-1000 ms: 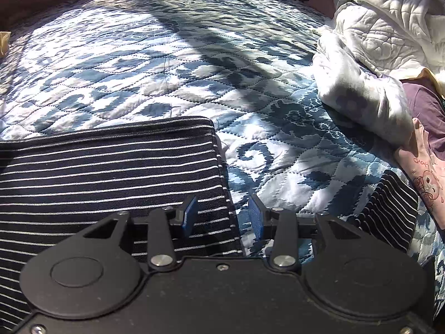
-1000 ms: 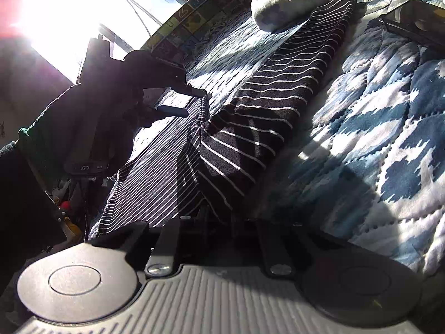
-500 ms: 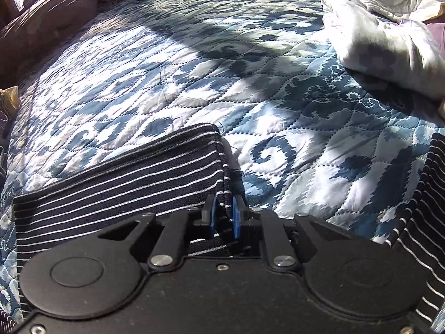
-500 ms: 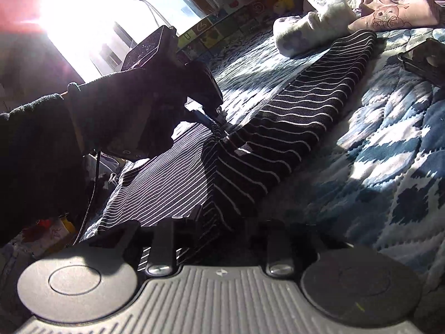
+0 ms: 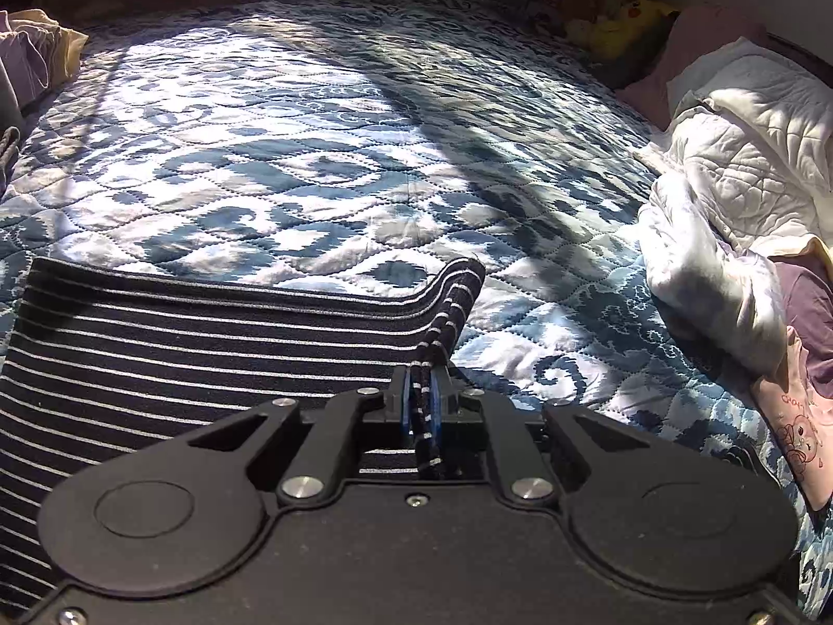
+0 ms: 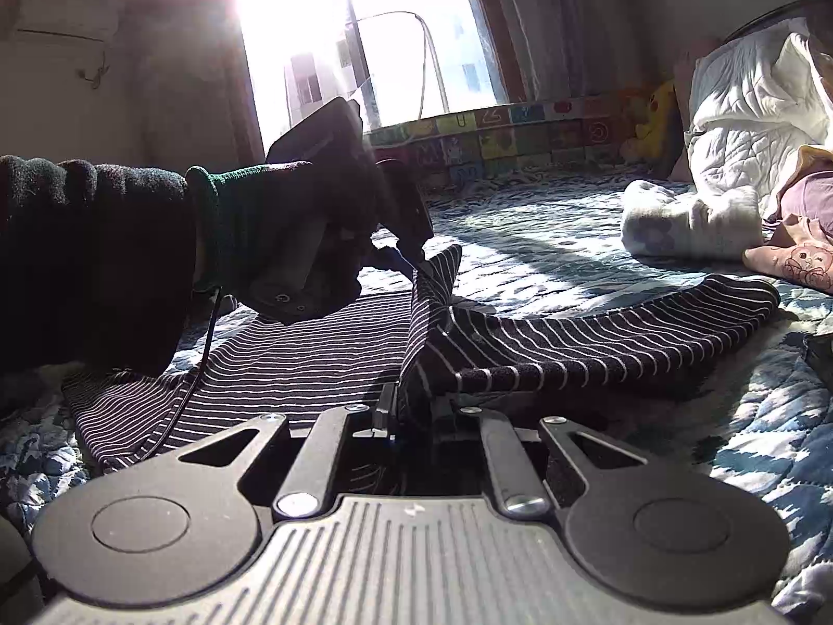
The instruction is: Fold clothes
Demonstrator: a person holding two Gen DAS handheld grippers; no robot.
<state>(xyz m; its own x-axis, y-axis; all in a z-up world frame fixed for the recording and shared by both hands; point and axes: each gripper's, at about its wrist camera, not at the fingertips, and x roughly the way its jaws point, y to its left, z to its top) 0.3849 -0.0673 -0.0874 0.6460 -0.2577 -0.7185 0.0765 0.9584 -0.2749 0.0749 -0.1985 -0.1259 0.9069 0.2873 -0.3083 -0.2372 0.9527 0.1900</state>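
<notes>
Left wrist view: your left gripper (image 5: 423, 409) is clenched on the edge of the striped garment (image 5: 208, 344), a dark knit with thin pale stripes that lies spread on the blue patterned quilt (image 5: 323, 166). The blue pads (image 5: 402, 409) pinch a doubled fold of fabric, and the corner beyond them curls up off the bed. The cloth drapes and ripples, so judge it soft, light and limp; it will sag wherever you do not support it. The grip looks well seated, with fabric running deep between the pads. A white padded blanket (image 5: 749, 166) and a pink printed garment (image 5: 796, 427) lie well apart at the right.

Right wrist view: your right gripper (image 6: 414, 416) is grasping the same striped garment (image 6: 291, 359) at a lifted ridge, jaws closed on it. From there one part lies flat to the left and a long sleeve-like length (image 6: 625, 333) trails right across the quilt. Your left hand (image 6: 291, 229), in a dark glove and sleeve, holds its gripper at the raised peak farther along that ridge. Both holds sit on one fold line, which should let you carry it over evenly. Expect the trailing length to drag on the quilt; its knit may cling, not slide.
</notes>
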